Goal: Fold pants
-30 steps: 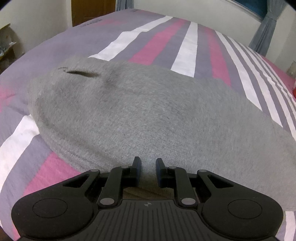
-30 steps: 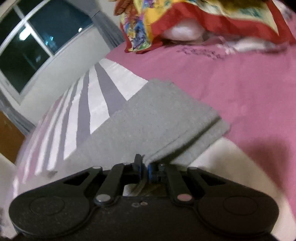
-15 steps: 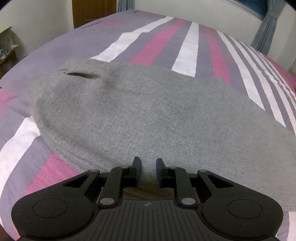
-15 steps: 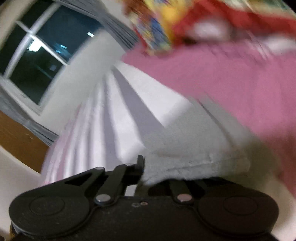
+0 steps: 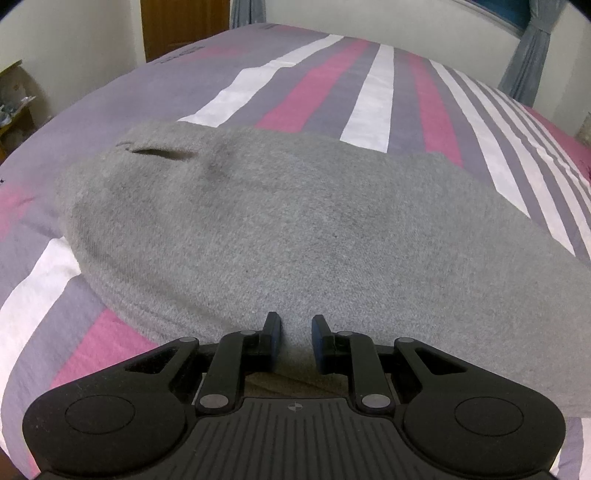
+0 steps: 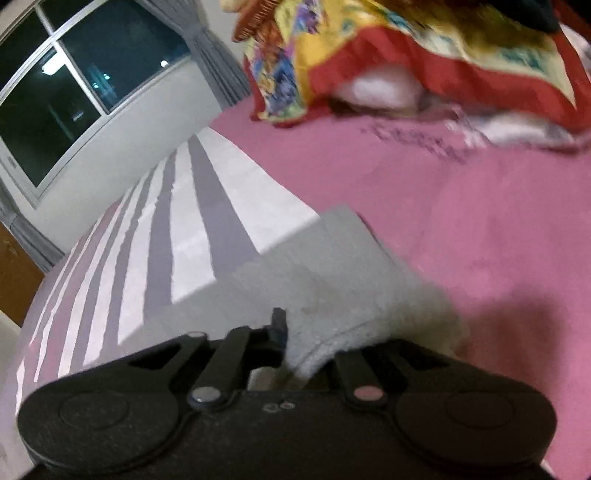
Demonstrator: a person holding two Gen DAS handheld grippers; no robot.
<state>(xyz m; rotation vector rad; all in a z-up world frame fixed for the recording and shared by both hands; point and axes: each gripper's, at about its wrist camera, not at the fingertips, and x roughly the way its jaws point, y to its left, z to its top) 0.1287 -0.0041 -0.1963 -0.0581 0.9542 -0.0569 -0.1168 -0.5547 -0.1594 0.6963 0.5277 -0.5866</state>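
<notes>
Grey pants (image 5: 295, 236) lie flat across the striped bed, waist end with a pocket slit (image 5: 159, 152) at the far left. My left gripper (image 5: 295, 332) rests at the near edge of the pants; its fingers stand a little apart with grey cloth between them. In the right wrist view the leg end of the pants (image 6: 332, 280) is lifted. My right gripper (image 6: 295, 339) is shut on its hem, which drapes over and hides the right finger.
The bedspread has purple, pink and white stripes (image 5: 369, 99). A colourful red and yellow blanket (image 6: 406, 59) is piled at the head of the bed. A window (image 6: 74, 81) with grey curtains and a wooden door (image 5: 181, 26) stand behind.
My right gripper has lifted the leg hem off the bed and swung with it; the view is blurred. The left gripper has barely moved.
</notes>
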